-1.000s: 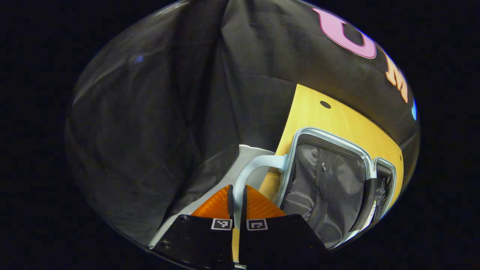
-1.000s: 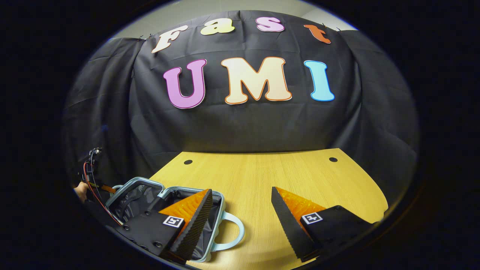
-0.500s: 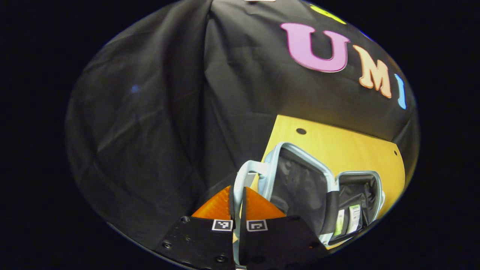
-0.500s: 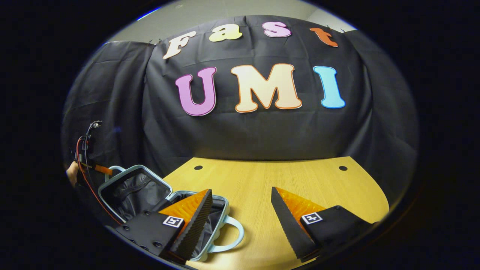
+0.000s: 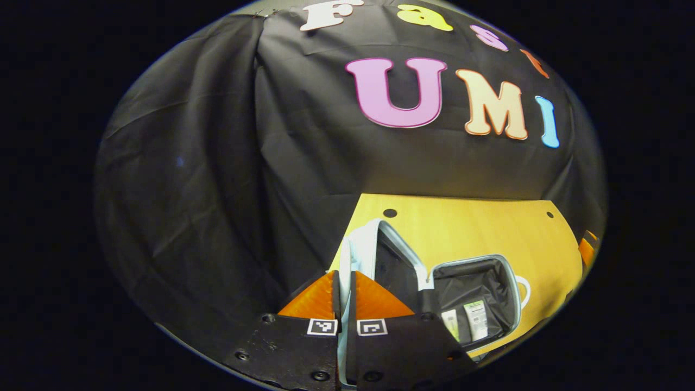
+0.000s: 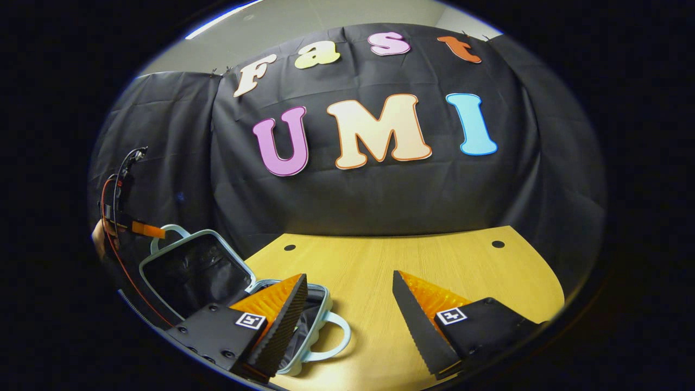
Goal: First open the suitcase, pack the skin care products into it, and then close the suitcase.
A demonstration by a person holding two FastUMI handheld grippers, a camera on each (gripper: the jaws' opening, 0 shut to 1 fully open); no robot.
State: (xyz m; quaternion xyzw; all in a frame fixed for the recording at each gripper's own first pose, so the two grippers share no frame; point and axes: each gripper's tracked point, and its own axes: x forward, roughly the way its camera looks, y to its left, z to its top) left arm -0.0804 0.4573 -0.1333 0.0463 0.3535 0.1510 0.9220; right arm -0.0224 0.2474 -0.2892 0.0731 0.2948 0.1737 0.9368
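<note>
Left gripper view: left gripper [image 5: 343, 293] pinches the lid handle [image 5: 347, 255] of the suitcase [image 5: 483, 304] — lid raised; right gripper [image 6: 350, 315] spread over the table [image 6: 412, 255].

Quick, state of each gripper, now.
Left gripper: closed on the suitcase lid handle.
Right gripper: open, holding nothing, above the table.

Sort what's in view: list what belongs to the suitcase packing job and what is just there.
Job:
suitcase, lid half raised
lid handle, left gripper shut on it
skin care products inside the base
right gripper, open above the table

Just there:
table
its two holes
</note>
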